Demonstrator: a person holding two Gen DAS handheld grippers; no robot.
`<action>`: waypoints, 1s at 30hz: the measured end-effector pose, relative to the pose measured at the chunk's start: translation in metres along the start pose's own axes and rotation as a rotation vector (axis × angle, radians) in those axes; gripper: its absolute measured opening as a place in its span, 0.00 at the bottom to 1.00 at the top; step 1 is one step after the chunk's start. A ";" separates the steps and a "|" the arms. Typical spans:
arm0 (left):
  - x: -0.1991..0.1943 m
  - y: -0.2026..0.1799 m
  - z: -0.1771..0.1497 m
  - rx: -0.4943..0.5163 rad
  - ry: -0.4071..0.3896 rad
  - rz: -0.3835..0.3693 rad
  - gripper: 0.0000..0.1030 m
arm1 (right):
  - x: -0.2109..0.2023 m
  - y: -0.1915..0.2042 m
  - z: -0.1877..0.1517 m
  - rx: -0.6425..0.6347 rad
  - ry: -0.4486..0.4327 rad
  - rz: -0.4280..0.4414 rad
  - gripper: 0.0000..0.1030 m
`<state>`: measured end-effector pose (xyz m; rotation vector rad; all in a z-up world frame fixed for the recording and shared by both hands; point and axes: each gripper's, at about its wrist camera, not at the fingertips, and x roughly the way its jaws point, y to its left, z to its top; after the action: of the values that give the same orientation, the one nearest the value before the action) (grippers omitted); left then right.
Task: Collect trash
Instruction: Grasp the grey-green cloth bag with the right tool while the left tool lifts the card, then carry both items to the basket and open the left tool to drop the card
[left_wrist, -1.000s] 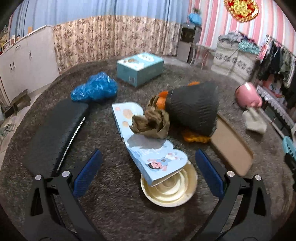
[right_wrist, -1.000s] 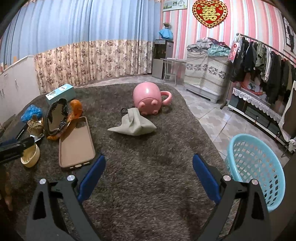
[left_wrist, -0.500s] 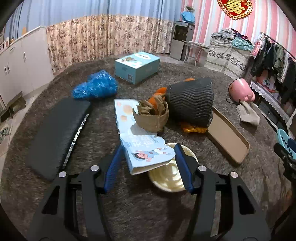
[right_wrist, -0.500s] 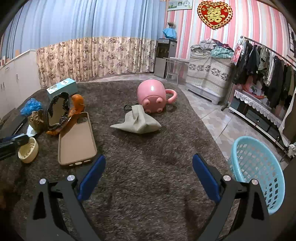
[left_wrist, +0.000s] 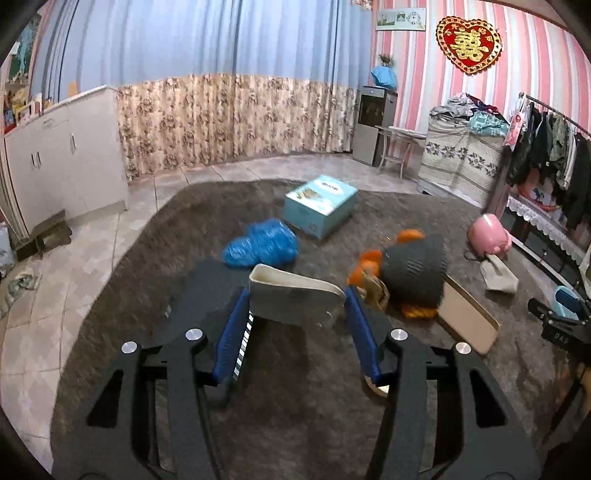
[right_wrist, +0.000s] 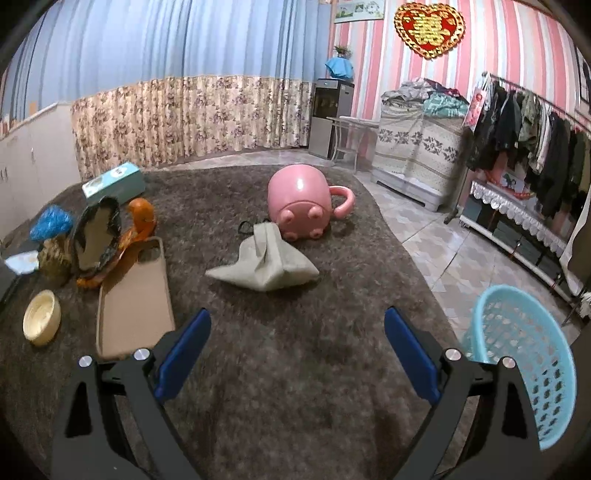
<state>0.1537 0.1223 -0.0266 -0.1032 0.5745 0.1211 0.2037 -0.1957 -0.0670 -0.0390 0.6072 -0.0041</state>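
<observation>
Holding a flattened light-blue paper package (left_wrist: 291, 297) between its blue pads, the left gripper (left_wrist: 295, 314) is lifted clear of the dark grey carpet (left_wrist: 295, 406); its jaws are closing, and the package spans the gap from one pad to the other, its pale underside turned toward the camera. The picture is blurred here, so finer detail of the package cannot be read.

The right gripper (right_wrist: 297, 350) stands wide apart with nothing between its jaws, hovering over bare carpet. A light-blue plastic basket (right_wrist: 524, 369) stands just beside its right finger, at the edge of the carpet on the tiled floor.

On the carpet, noted from the right wrist view: a crumpled grey-green cloth pouch (right_wrist: 264, 264) near the centre, a pink pig-shaped mug (right_wrist: 301, 201) on its side just behind it, a tan phone case (right_wrist: 135, 295) lying flat, a shallow cream round lid (right_wrist: 41, 317) to the left of the case, and a brown crumpled paper wad (right_wrist: 55, 258) beside a dark sleeve with orange trim (right_wrist: 98, 236).

From the left wrist view: a crumpled blue plastic bag (left_wrist: 260, 243) and a teal carton (left_wrist: 320, 205) lie further back, well apart from the held package
</observation>
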 end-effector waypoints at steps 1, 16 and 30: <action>0.001 0.001 0.002 0.004 -0.004 0.003 0.49 | 0.006 0.001 0.003 0.008 0.005 0.011 0.90; 0.023 0.013 -0.007 0.030 0.043 0.064 0.41 | 0.060 0.009 0.020 0.012 0.110 0.072 0.19; 0.029 0.020 -0.011 -0.050 0.080 0.047 0.01 | -0.015 -0.025 0.016 0.036 0.002 0.033 0.15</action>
<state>0.1691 0.1431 -0.0528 -0.1439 0.6543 0.1777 0.2004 -0.2200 -0.0442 0.0057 0.6094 0.0168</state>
